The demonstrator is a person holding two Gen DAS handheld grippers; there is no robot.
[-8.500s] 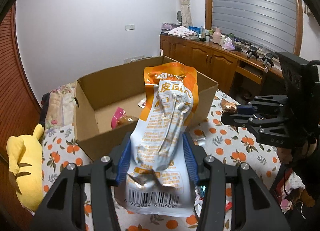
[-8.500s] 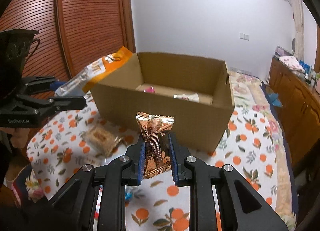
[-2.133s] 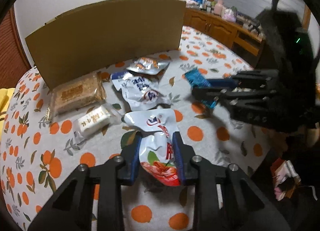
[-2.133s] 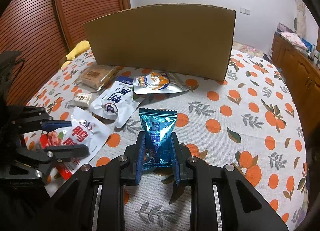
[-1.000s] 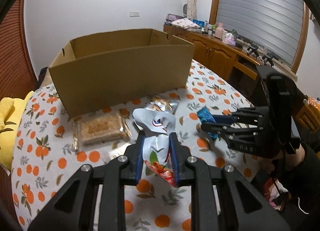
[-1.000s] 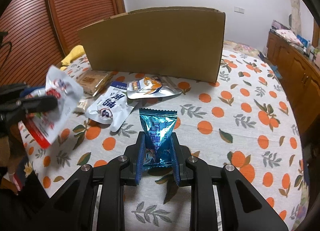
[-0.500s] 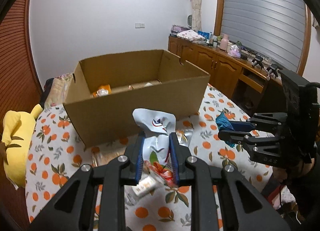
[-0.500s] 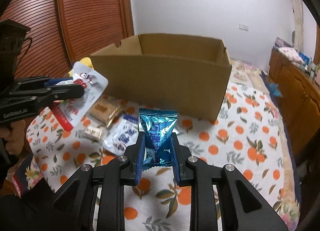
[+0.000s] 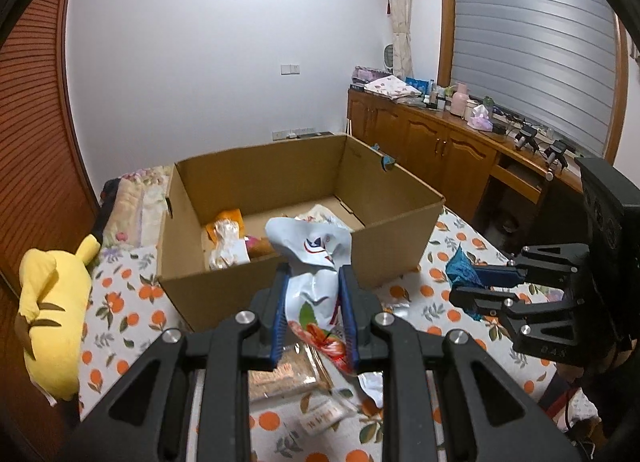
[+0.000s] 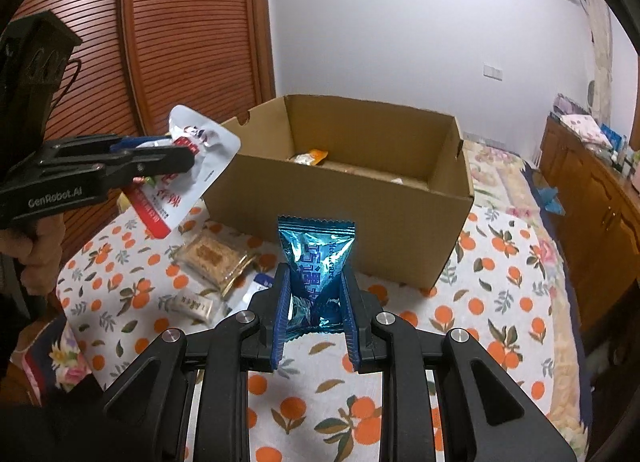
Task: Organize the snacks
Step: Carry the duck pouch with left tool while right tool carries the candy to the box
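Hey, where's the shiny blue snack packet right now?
The blue snack packet is pinched upright in the right hand-held gripper, held above the orange-print tablecloth just in front of the open cardboard box.

white wall (image 9: 208, 61), wooden cabinets (image 9: 432, 145), shuttered window (image 9: 532, 41)

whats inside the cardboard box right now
In the cardboard box: an orange-topped snack bag at the left, a white floral packet further right, otherwise bare floor. The near wall and the white pouch in the left gripper hide the front part.
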